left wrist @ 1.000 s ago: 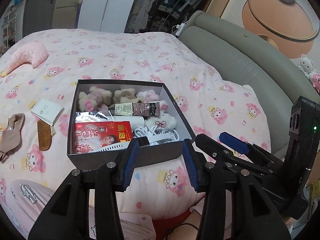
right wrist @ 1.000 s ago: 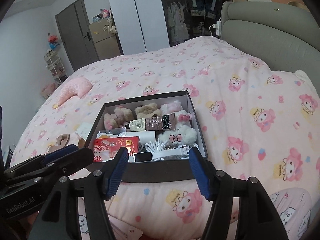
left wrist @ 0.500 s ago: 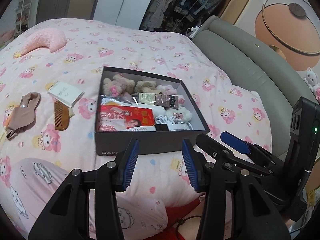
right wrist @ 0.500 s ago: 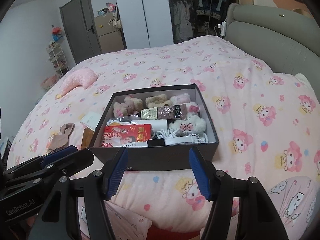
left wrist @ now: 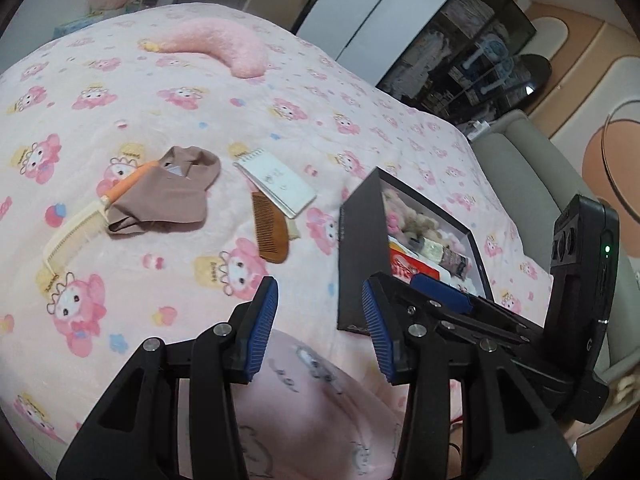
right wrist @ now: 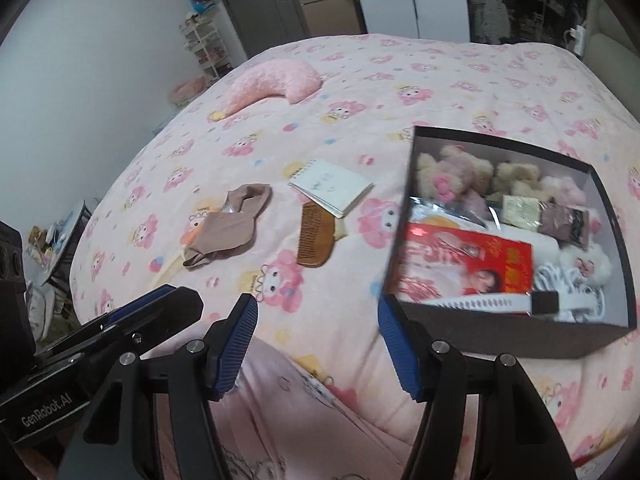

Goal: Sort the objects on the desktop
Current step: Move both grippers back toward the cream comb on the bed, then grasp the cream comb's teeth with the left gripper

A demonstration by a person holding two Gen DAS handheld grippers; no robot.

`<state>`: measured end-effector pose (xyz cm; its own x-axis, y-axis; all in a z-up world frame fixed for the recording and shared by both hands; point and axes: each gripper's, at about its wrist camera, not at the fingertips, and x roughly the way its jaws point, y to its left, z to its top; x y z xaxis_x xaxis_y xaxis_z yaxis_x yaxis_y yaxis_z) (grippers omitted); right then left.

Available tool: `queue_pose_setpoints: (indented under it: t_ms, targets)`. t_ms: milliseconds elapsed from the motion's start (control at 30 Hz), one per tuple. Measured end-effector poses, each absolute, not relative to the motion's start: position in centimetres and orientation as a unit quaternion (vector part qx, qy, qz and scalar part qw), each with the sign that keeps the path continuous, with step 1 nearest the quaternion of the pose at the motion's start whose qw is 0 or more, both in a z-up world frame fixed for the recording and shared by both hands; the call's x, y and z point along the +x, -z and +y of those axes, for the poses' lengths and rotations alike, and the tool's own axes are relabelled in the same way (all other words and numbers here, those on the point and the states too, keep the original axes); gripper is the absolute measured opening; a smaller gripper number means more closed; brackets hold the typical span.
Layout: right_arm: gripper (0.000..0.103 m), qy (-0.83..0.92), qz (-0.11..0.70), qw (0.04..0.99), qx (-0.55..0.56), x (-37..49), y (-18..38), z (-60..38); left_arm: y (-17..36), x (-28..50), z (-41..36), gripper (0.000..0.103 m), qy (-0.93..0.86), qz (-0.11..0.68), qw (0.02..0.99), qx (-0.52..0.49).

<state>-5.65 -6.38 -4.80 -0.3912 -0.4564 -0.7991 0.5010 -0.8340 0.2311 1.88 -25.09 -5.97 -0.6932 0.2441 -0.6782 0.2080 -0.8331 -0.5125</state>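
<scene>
A dark open box [right wrist: 516,330] full of plush toys, a red packet and white cables sits on the pink bed; it also shows in the left wrist view [left wrist: 356,248]. Left of it lie a white notepad [right wrist: 332,188] [left wrist: 276,184], a brown wooden comb [right wrist: 314,240] [left wrist: 272,232], a brown sock [right wrist: 230,224] [left wrist: 164,198] and a cream comb with an orange handle [left wrist: 80,228]. My left gripper [left wrist: 320,328] is open and empty above the bed's near edge, short of the combs. My right gripper [right wrist: 318,344] is open and empty, just left of the box's near corner.
A pink crescent pillow [right wrist: 272,84] lies at the far side of the bed. A grey headboard [left wrist: 532,176] runs along the right. A door and shelves stand behind the bed. A pink patterned fabric [right wrist: 304,412] lies under both grippers.
Both grippers have swung left, away from the box and toward the loose items on the bed. The box now sits at the right of both views. Both stay open.
</scene>
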Motion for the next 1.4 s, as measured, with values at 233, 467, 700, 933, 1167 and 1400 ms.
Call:
queue_pose_setpoints:
  t_ms: [233, 467, 700, 933, 1167, 1400]
  targets:
    - [0.060, 0.782, 0.080, 0.378, 0.489, -7.5, 7.1, -17.8, 9.4, 4.0, -34.6, 0.044, -0.856, -0.349, -0.087, -0.370]
    - [0.060, 0.696, 0.094, 0.452, 0.549, -10.5, 11.5, -25.9, 16.8, 6.7, -42.7, 0.042, -0.791, -0.444, -0.195, -0.373]
    - [0.057, 0.659, 0.154, 0.475, 0.563, -10.6, 14.8, -31.9, 20.4, 7.9, -45.6, 0.042, -0.757, -0.478, -0.251, -0.368]
    - [0.049, 0.642, 0.163, 0.483, 0.573, -11.4, 16.6, -35.4, 22.4, 5.6, -46.6, 0.039, -0.752, -0.498, -0.217, -0.374]
    - [0.049, 0.622, 0.187, 0.485, 0.586, -11.1, 19.0, -38.8, 21.8, 6.2, -47.5, 0.025, -0.751, -0.522, -0.200, -0.352]
    - [0.046, 0.580, 0.168, 0.517, 0.606, -9.1, 18.1, -38.8, 19.4, 7.7, -47.1, 0.020, -0.771, -0.509, -0.204, -0.325]
